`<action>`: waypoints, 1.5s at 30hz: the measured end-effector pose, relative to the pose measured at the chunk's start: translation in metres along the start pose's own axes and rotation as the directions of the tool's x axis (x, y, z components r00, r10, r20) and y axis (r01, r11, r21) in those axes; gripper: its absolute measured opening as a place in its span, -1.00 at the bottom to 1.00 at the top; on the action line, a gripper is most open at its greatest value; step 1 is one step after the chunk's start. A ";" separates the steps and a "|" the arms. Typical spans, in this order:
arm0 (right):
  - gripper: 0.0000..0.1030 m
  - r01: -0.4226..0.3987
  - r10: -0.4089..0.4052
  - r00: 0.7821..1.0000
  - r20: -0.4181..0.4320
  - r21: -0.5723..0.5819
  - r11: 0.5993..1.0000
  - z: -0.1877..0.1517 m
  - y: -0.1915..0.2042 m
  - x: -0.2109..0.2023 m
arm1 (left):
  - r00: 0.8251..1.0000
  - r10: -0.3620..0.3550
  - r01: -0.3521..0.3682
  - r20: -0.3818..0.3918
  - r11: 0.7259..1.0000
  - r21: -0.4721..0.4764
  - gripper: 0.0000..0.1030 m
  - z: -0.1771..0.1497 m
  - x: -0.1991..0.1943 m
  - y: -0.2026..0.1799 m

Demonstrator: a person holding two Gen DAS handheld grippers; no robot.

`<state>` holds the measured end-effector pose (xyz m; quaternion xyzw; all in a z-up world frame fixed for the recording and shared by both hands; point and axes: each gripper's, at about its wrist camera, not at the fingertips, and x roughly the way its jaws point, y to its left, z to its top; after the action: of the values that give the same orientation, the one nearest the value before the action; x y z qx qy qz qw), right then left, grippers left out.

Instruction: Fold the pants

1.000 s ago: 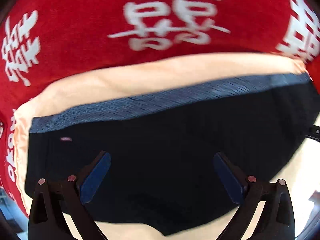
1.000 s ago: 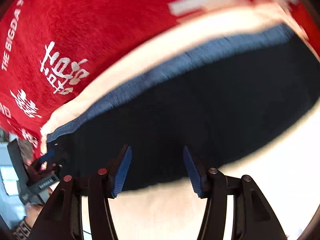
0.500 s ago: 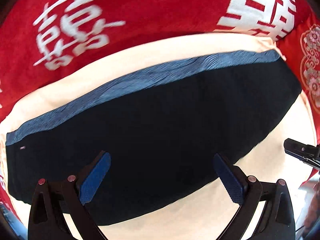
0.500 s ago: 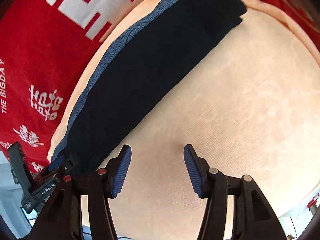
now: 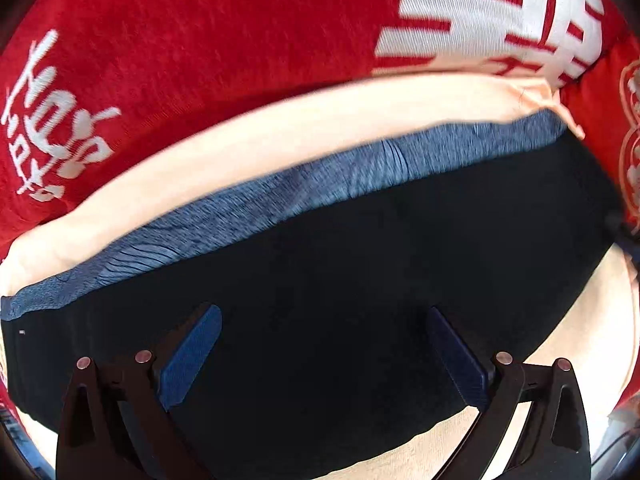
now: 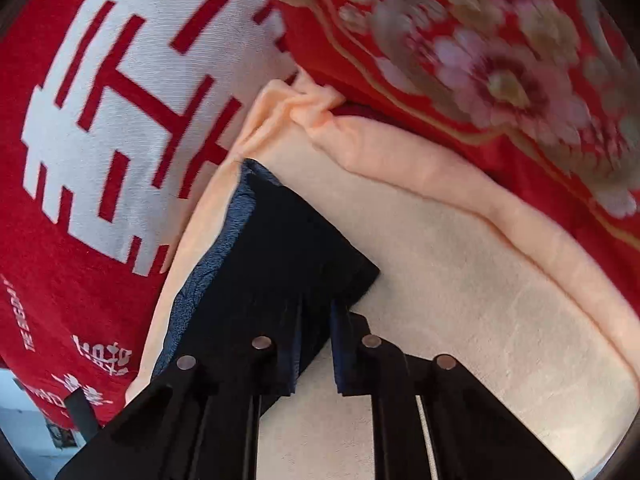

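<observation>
Pinching the pants (image 6: 280, 248) corner, right tongs (image 6: 314, 350) just closed; left tongs (image 5: 320, 356) spread above, red blankets (image 5: 200, 60) around.

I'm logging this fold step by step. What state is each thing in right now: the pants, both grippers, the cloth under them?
pants: folded into a long dark band, flat on the towel.
left gripper: open, over the pants, not gripping.
right gripper: jaws just closed, shut on the pants' end corner.
peach towel: spread flat, far edge rumpled.
red blanket: beneath the towel.

The right claw (image 6: 314, 334) has just been closing on the dark pants' (image 6: 276, 264) edge; peach cloth (image 6: 460, 280) lies beneath.
</observation>
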<state>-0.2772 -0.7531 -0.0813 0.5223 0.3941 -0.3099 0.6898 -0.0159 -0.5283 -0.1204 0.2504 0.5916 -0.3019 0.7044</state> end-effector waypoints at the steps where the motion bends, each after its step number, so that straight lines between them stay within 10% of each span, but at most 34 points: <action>1: -0.76 0.020 -0.018 1.000 0.021 -0.079 0.997 0.002 0.020 -0.001 | 1.000 0.004 -0.004 -0.001 1.000 0.004 1.00 -0.001 0.001 -0.002; 4: -0.75 0.084 -0.070 0.996 0.061 -0.272 0.959 -0.001 0.049 -0.006 | 1.000 0.012 -0.012 0.005 1.000 0.001 1.00 -0.002 0.002 -0.007; 10: -0.58 0.016 -0.021 0.997 -0.076 -0.063 0.998 0.004 -0.004 0.014 | 1.000 0.014 -0.014 -0.018 1.000 -0.018 1.00 0.006 0.010 -0.014; 13: -0.10 0.026 -0.033 0.995 -0.090 -0.079 0.997 -0.007 -0.001 0.005 | 1.000 0.012 -0.013 -0.016 1.000 -0.020 1.00 0.006 0.010 -0.016; 23: -0.10 -0.060 0.053 0.997 -0.056 -0.138 0.989 -0.032 0.041 -0.006 | 0.999 0.022 -0.019 0.036 0.996 -0.083 1.00 0.021 -0.007 -0.007; 33: -0.11 -0.164 0.091 0.971 -0.220 -0.337 0.927 -0.010 0.130 0.103 | 0.999 0.037 -0.037 -0.002 0.991 -0.132 1.00 0.026 0.017 -0.011; 39: -0.11 -0.029 -0.001 0.995 -0.101 -0.293 0.956 0.013 0.118 0.093 | 1.000 0.029 -0.028 0.005 0.990 -0.135 1.00 0.017 0.013 -0.014; 45: -0.10 -0.082 0.052 0.986 -0.157 -0.192 0.978 -0.001 0.084 0.062 | 1.000 0.028 -0.027 0.003 0.990 -0.136 1.00 0.017 0.012 -0.016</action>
<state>-0.1766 -0.7307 -0.0953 0.4860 0.4563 -0.2053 0.7166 -0.0143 -0.5529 -0.1292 0.2092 0.6054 -0.2517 0.7255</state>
